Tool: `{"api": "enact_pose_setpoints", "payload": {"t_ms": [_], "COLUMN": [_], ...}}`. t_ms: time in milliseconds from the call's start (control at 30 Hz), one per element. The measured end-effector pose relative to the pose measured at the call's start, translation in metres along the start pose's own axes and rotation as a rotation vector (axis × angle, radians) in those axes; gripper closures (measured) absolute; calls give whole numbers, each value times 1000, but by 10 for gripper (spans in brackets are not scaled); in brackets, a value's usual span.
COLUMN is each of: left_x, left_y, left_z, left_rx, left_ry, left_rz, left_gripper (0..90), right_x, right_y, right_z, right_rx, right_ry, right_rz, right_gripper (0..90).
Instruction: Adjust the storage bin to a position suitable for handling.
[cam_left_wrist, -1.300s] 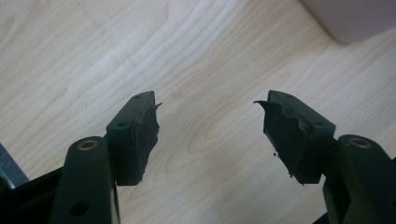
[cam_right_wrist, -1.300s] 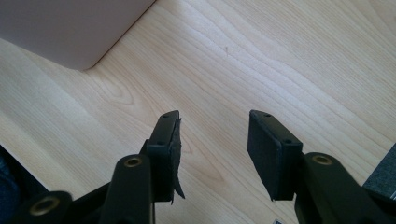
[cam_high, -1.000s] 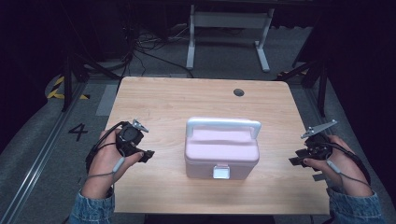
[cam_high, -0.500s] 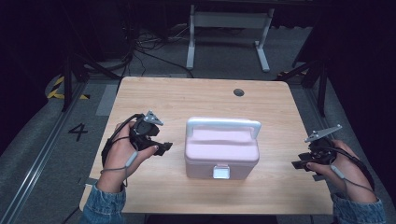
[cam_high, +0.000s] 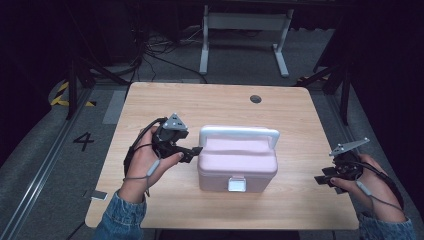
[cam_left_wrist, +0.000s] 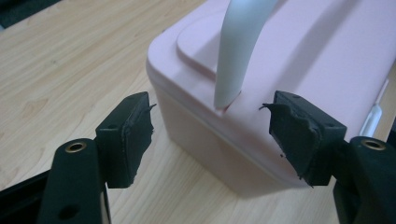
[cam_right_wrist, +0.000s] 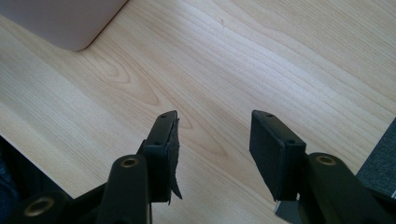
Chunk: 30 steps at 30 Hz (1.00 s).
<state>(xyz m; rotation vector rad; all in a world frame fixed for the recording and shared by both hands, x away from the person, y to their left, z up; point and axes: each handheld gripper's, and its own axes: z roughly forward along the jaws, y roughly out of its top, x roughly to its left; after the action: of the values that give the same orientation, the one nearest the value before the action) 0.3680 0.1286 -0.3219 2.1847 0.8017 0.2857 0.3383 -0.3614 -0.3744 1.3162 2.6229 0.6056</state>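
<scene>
L tool (cam_high: 192, 152) moved in from desk's 9 o'clock edge to pink box (cam_high: 237, 162), jaws just opening, wide, nothing held. R tool (cam_high: 325, 179) at 3 o'clock, open, empty. Box mid-desk (cam_high: 300, 110), latched, handle ungrasped; all work left

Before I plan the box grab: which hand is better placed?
Left. The left gripper, jaws open, sits beside the pink box, facing its handle; the right gripper is apart.

Closed pink box (cam_high: 237, 164), table centre
</scene>
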Motion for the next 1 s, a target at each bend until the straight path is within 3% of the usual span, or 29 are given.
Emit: {"api": "enact_pose_setpoints", "payload": {"t_ms": [67,233,433,500,533,600,867,1000], "left_x": [-1,-4,-5,-4,-5,-5,-5,-7], "left_y": [2,6,8,8,8,8,11,12], "left_z": [3,11,22,27,30,33,33,30], "left_rx": [-28,-95,-115,-141,-152,-167,-217,-212], "left_ry": [1,-21,39,18,-23,-35,-47,-47], "left_rz": [-17,-6,19,22,8,8,12,17], "left_gripper": [310,323,446,477,509,516,661,689], "right_x": [1,1,2,2,1,1,2,2], "right_y": [-1,-3,-7,-9,-11,-11,-12,-13], "right_z": [0,1,1,1,0,0,2,2], "right_rx": [-1,1,0,-1,-1,-2,2,5], "right_ry": [-3,-1,0,0,-4,-3,-2,-2], "right_rz": [5,9,15,19,21,27,22,28], "right_gripper": [531,531,531,531,531,531,531,531]}}
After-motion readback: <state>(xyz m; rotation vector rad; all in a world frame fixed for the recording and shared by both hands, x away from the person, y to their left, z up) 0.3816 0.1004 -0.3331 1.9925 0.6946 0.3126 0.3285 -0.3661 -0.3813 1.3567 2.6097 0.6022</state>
